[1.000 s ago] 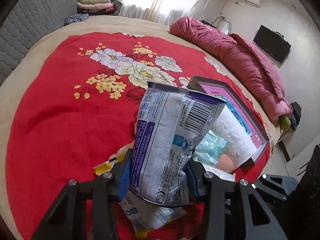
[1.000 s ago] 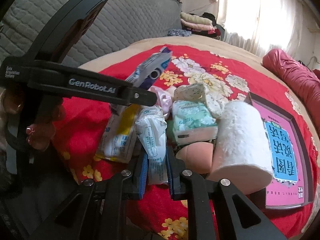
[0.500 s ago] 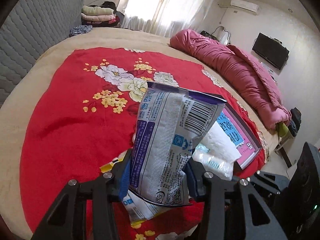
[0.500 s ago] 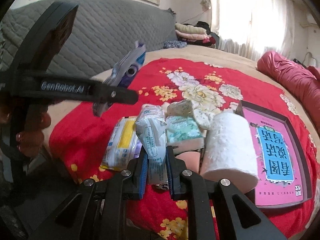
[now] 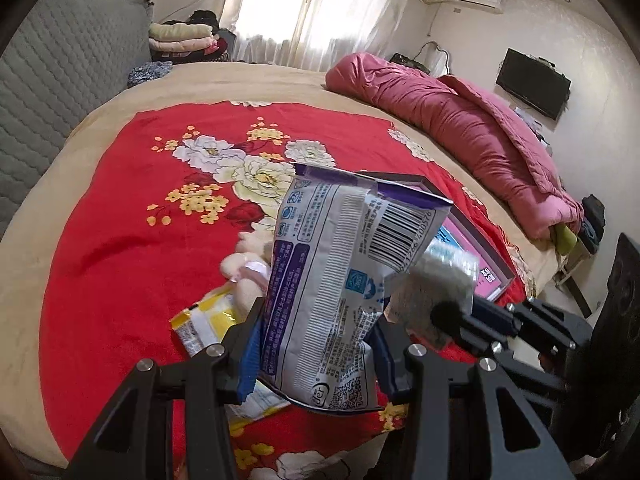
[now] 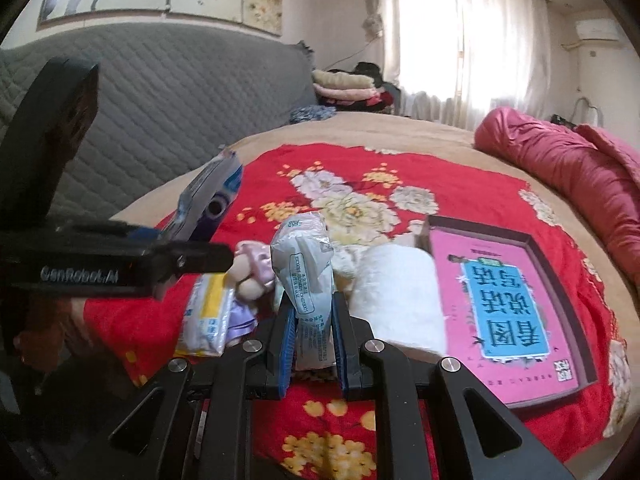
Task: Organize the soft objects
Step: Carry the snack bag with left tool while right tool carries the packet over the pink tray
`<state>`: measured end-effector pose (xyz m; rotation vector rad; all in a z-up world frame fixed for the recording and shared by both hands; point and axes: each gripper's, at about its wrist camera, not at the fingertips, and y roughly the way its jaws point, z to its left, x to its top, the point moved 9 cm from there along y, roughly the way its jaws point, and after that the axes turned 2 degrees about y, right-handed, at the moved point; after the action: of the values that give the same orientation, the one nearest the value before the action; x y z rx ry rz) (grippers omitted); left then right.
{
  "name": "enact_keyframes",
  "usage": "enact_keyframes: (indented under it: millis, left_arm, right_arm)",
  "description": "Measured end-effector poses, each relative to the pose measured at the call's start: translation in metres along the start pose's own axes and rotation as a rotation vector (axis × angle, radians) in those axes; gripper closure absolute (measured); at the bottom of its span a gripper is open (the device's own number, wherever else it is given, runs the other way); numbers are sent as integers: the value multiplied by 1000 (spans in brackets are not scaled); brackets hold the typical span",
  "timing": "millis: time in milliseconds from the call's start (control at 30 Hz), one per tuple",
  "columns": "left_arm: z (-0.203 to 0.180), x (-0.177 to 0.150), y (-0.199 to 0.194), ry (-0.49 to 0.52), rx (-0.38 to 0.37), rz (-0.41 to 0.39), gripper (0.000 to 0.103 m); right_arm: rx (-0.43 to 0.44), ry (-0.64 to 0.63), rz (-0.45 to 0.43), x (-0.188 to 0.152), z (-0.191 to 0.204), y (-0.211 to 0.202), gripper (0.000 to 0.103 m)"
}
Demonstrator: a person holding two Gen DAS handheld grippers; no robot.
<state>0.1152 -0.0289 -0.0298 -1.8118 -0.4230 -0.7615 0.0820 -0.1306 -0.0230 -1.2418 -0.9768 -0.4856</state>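
Note:
My left gripper (image 5: 316, 344) is shut on a white and purple plastic pack (image 5: 340, 280) with a barcode, held upright above the red flowered blanket (image 5: 132, 248). The pack shows edge-on in the right wrist view (image 6: 212, 204). My right gripper (image 6: 312, 320) is shut on a small white tissue pack (image 6: 306, 272), also lifted. On the blanket lie a yellow and white pack (image 6: 208, 312), a cream and pink plush toy (image 6: 252, 272), and a white paper roll (image 6: 400, 300). A pink tray-like framed board (image 6: 508, 308) lies right of the roll.
A rolled pink quilt (image 5: 460, 120) lies along the bed's far right side. A grey quilted headboard (image 5: 52, 76) stands on the left with folded clothes (image 5: 180, 38) behind it. The bed's near edge is just below both grippers.
Both grippers have lifted and pulled back from the pile with their packs held. The bed items look farther off, and the left gripper's pack has risen in the right wrist view.

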Motion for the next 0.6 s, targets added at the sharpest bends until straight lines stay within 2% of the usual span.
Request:
enact_keyframes:
  millis: [300, 600]
  left_arm:
    - [-29, -4, -7, 31, 11, -6, 56]
    - [-63, -5, -6, 69, -4, -5, 56]
  right_arm:
    - [-67, 46, -40, 4, -30, -23, 86]
    - [-91, 102, -78, 9, -53, -41, 86]
